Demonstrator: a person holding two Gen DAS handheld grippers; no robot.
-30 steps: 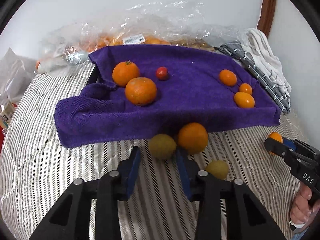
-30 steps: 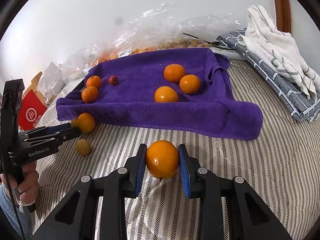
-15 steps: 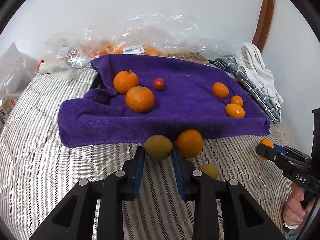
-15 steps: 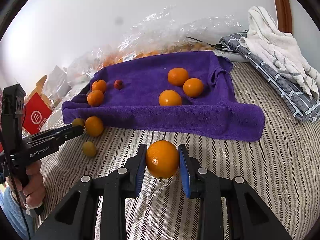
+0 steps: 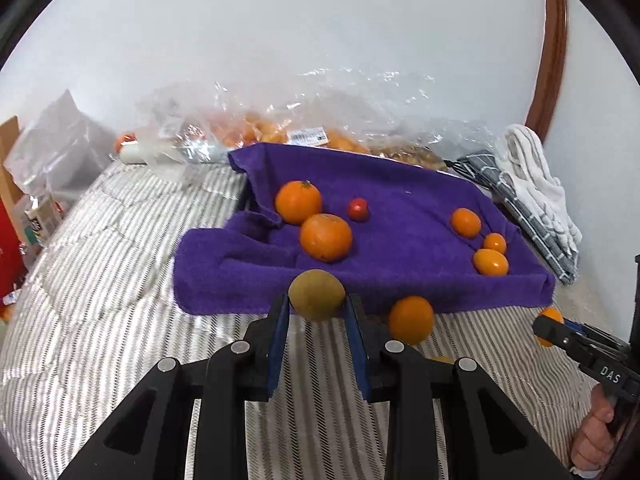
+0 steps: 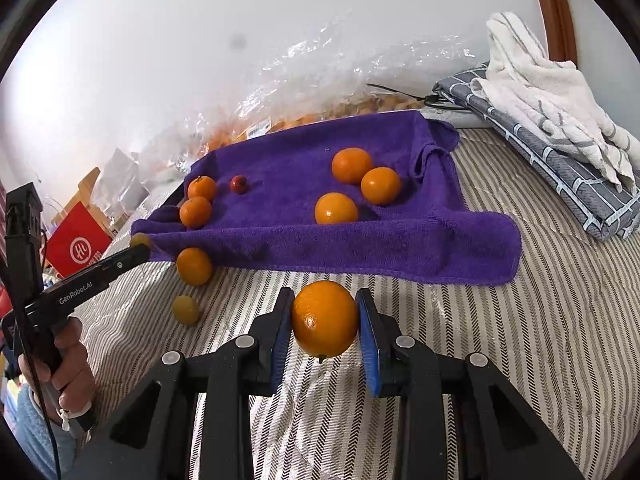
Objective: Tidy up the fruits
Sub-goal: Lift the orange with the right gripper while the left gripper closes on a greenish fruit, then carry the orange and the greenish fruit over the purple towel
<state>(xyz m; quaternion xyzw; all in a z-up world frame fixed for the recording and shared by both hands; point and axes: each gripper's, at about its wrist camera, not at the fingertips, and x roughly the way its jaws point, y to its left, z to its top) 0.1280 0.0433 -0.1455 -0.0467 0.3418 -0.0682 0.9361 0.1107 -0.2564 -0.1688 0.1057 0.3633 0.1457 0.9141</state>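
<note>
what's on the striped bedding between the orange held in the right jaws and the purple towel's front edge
Nothing: in the right wrist view only bare striped bedding lies between the round orange and the purple terry towel.

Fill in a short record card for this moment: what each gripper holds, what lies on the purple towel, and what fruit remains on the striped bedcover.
left gripper: shut on the greenish-yellow fruit
right gripper: shut on the orange
purple towel: five orange fruits and one small red fruit
striped bedcover: one loose orange, one small yellow fruit
behind the towel: clear plastic bag of fruit
</note>
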